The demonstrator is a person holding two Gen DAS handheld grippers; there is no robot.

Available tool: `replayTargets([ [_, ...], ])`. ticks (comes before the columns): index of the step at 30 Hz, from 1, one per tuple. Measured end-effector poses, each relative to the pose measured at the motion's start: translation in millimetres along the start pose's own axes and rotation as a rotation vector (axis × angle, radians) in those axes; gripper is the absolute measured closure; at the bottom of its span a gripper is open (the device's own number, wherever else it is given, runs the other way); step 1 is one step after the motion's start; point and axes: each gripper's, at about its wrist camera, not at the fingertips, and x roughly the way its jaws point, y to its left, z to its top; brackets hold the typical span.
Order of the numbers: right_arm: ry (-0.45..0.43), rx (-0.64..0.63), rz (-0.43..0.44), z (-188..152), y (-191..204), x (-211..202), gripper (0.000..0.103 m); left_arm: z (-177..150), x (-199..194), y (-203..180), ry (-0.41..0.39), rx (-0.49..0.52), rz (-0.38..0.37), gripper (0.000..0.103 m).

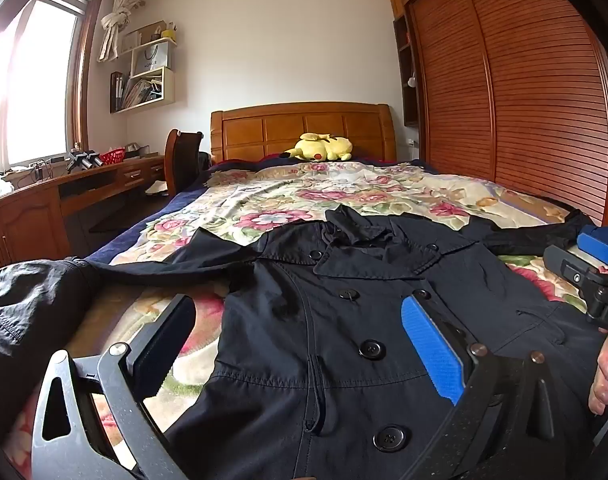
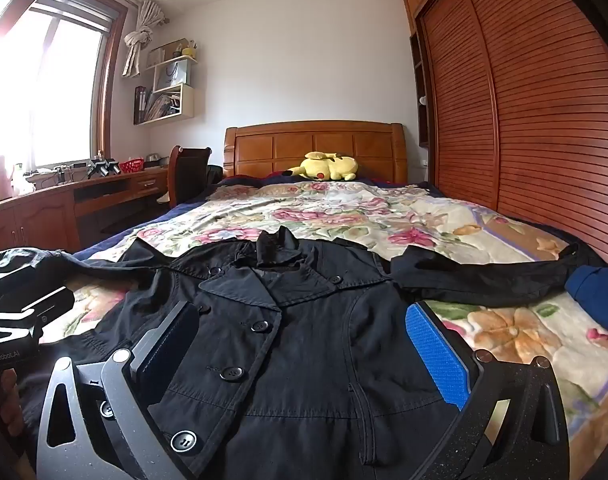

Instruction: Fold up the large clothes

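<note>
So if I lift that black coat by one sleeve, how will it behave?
The black coat will probably sag and trail, since its thin fabric already wrinkles flat on the bed. Its sleeve looks limp. Likely light, though bulky.

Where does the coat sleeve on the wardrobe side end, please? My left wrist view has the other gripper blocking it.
Observer: That sleeve lies out sideways across the floral blanket, its cuff towards the wardrobe.
Operator: Thank you; is anything beside the cuff?
Observer: A blue cloth lies just beside it.
Operator: Is the right gripper open?
Observer: Yes, jaws wide apart, empty, above the coat.
</note>
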Motion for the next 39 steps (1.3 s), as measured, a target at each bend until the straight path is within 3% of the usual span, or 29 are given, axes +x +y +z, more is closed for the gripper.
replayTargets([
  [39, 0.003, 0.002, 0.005, 0.7, 0.0, -0.5, 0.000, 0.0, -0.1, -0.1, -0.006, 0.006, 0.002, 0.000],
])
